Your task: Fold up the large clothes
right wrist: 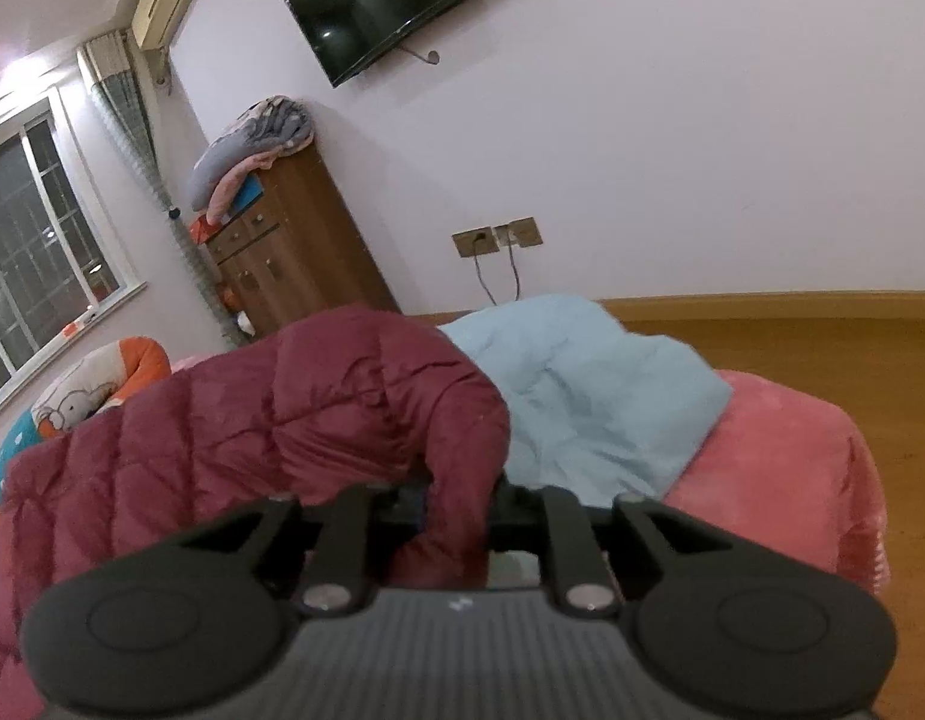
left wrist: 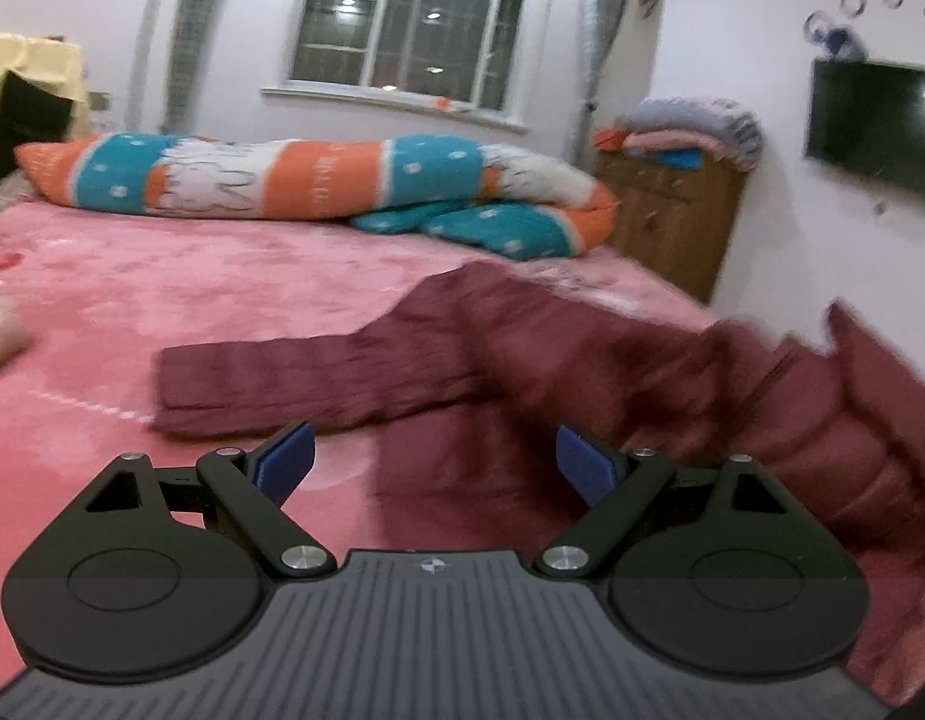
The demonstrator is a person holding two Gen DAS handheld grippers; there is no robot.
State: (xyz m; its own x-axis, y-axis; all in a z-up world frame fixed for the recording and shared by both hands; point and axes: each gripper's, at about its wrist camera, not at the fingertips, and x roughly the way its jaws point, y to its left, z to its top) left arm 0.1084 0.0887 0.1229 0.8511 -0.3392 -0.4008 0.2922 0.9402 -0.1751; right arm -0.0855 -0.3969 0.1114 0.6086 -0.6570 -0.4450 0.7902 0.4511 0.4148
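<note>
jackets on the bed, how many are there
2. A maroon puffer jacket is spread over the pink bed, one sleeve between the right gripper's fingers. A light blue jacket lies beyond it near the bed's corner. More may be hidden.

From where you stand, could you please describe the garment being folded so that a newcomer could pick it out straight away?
Start at the bed with the pink blanket. On its near side lies the dark red quilted jacket, one sleeve stretched flat across the blanket. It is stitched and puffy, unlike the smooth light blue garment beside it, and plain, unlike the orange-and-teal quilt rolled under the window.
</note>
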